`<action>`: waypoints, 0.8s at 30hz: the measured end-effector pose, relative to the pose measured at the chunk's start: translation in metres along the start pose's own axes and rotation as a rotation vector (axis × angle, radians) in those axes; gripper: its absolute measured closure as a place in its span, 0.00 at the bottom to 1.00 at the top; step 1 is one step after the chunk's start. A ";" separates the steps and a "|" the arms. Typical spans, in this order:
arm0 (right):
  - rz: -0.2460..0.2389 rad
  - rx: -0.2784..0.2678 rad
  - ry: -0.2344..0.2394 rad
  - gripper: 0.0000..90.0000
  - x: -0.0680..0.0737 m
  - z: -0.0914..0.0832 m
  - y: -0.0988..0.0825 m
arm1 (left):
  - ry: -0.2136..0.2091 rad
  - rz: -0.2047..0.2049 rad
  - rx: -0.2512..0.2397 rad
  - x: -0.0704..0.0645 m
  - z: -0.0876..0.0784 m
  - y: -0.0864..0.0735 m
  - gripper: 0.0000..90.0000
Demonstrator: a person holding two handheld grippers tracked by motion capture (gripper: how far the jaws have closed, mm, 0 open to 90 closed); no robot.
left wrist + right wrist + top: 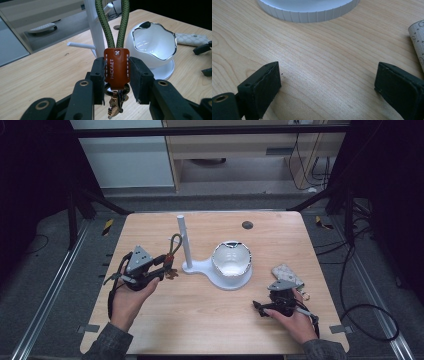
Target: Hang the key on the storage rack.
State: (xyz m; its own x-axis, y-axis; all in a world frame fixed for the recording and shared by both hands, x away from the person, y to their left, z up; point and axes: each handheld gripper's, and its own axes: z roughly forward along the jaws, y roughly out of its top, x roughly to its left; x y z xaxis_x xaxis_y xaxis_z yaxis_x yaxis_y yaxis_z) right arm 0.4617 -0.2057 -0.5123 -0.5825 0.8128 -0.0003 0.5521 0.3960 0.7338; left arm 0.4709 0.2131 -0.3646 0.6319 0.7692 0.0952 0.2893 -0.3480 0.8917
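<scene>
My left gripper (116,75) is shut on the orange leather tab (116,70) of a key strap. Its green cord loop (113,22) rises above the jaws and metal keys (115,105) hang below. From above, the left gripper (162,262) holds the strap (173,251) lifted just left of the white stand's post (185,241). A short peg (80,45) sticks out of the post. The white bowl (231,261) sits on the stand's base. My right gripper (260,307) rests open on the table at the front right, its pads (265,83) wide apart over bare wood.
A cream patterned pouch (287,274) lies right of the bowl, close behind the right gripper. A dark round hole (247,225) marks the table's far side. The wooden table (200,320) ends at dark floor with cables on the right.
</scene>
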 end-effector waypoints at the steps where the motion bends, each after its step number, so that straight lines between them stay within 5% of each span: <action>1: 0.000 -0.001 0.000 0.07 0.000 0.000 0.000 | 0.001 0.000 0.004 0.000 0.003 0.001 0.73; 24: -0.003 0.001 -0.001 0.07 0.000 0.000 0.000 | 0.024 -0.051 0.070 0.002 0.051 -0.012 0.73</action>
State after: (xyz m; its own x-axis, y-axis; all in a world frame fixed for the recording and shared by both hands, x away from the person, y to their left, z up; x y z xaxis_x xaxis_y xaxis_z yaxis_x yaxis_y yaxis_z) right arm 0.4615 -0.2060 -0.5122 -0.5837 0.8120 -0.0033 0.5508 0.3989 0.7331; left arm 0.5052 0.1918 -0.3974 0.5977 0.7993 0.0622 0.3703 -0.3440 0.8629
